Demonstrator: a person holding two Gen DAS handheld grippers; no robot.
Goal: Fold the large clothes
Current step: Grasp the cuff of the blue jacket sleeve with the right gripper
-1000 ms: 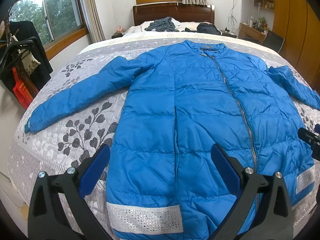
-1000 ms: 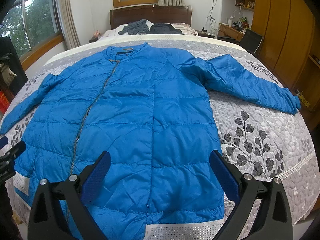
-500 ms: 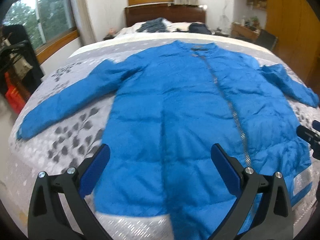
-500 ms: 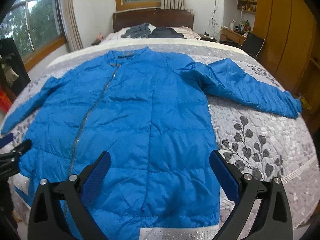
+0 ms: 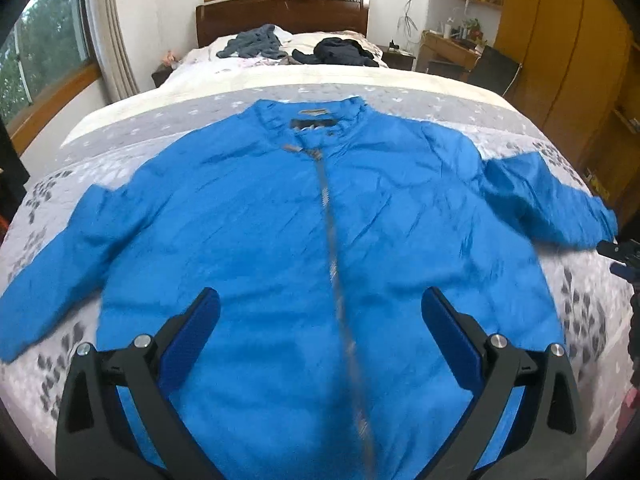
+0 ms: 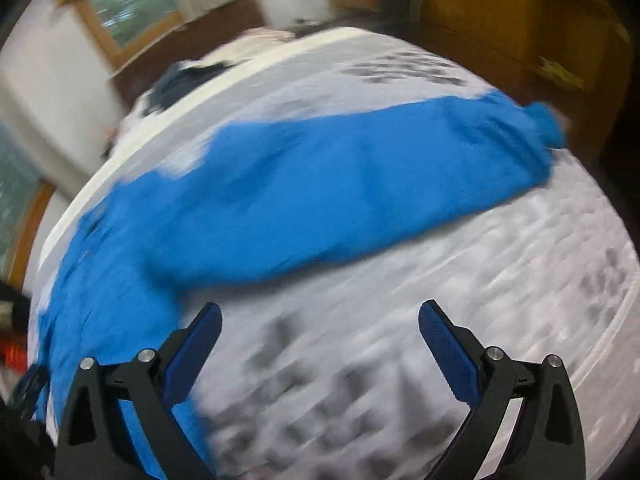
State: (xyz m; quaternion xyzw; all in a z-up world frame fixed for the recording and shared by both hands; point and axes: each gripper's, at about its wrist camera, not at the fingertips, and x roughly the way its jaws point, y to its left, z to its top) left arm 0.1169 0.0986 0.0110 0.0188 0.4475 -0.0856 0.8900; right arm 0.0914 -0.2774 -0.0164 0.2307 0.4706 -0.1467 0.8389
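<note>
**Blue jacket spread on the bed, right sleeve lying ahead of my right jaws**

A large blue puffer jacket lies flat and face up on a bed covered by a grey leaf-patterned quilt. Its collar points to the far end, toward the headboard, and its zip runs down the middle toward me, so the body's long axis goes from near to far.

My left gripper hovers over the lower middle of the jacket, with the zip line passing between its two blue pads. Its jaws are spread wide and hold nothing; I cannot tell whether they brush the fabric.

My right gripper looks out over the right side of the bed. This view is heavily blurred. The jacket's right sleeve stretches across the view just beyond the jaws, its long axis running from the jacket body at the left out to the cuff at the far right, near the bed edge. Bare quilt lies directly between these jaws, which are also wide open and empty.

In my judgement the sleeve comes first, and my right gripper is the nearer one: it needs to go forward and rightward toward the cuff end, then carry it left across the body.
</note>
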